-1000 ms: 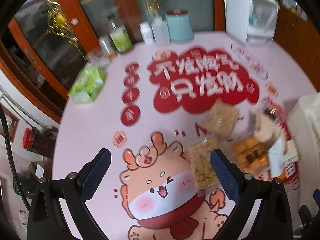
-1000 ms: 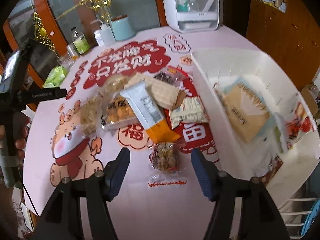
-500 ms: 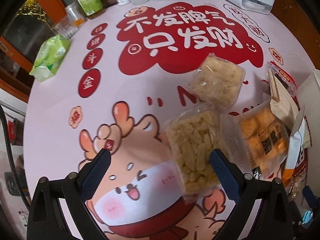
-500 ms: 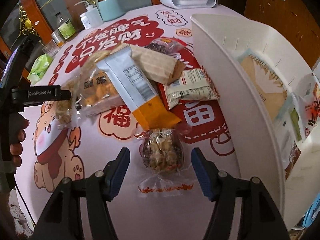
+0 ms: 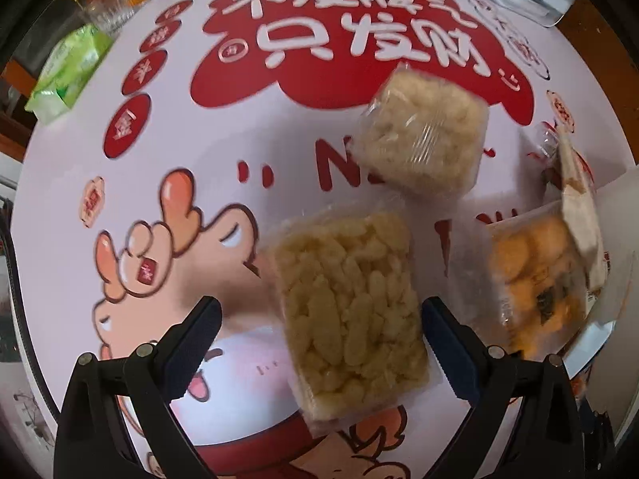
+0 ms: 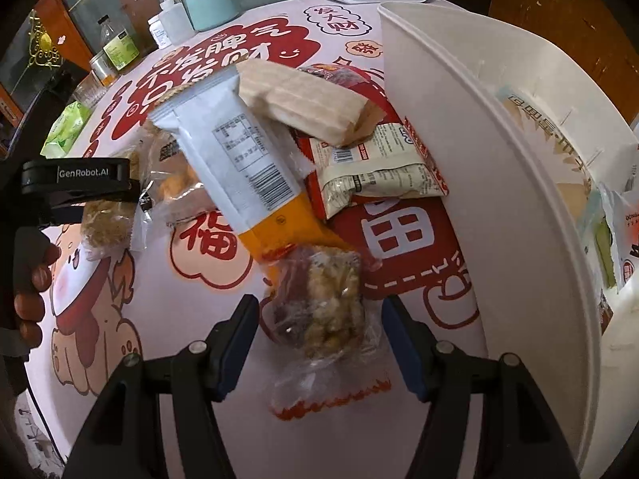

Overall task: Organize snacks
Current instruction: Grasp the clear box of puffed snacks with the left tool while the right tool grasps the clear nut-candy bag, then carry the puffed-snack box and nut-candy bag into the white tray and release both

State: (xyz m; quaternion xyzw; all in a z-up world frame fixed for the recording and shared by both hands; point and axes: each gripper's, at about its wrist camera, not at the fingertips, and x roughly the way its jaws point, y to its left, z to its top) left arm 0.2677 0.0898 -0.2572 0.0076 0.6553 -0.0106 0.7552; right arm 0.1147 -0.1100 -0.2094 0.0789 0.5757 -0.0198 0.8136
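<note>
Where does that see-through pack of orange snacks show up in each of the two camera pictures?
Left wrist: orange snack pack at right edge, beside the puffed-rice pack.
Right wrist: left of centre, partly under the white-and-orange packet.
Shared landmark: green tissue pack.

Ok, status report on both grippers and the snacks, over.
Left gripper open around the puffed rice pack. Right gripper open around the nut brittle pack. White bin alongside; orange-and-white packet overlaps the brittle's far edge.

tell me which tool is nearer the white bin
Right. The right tool sits just beside the white bin, over a nut bar; the left tool is across the snack pile.
</note>
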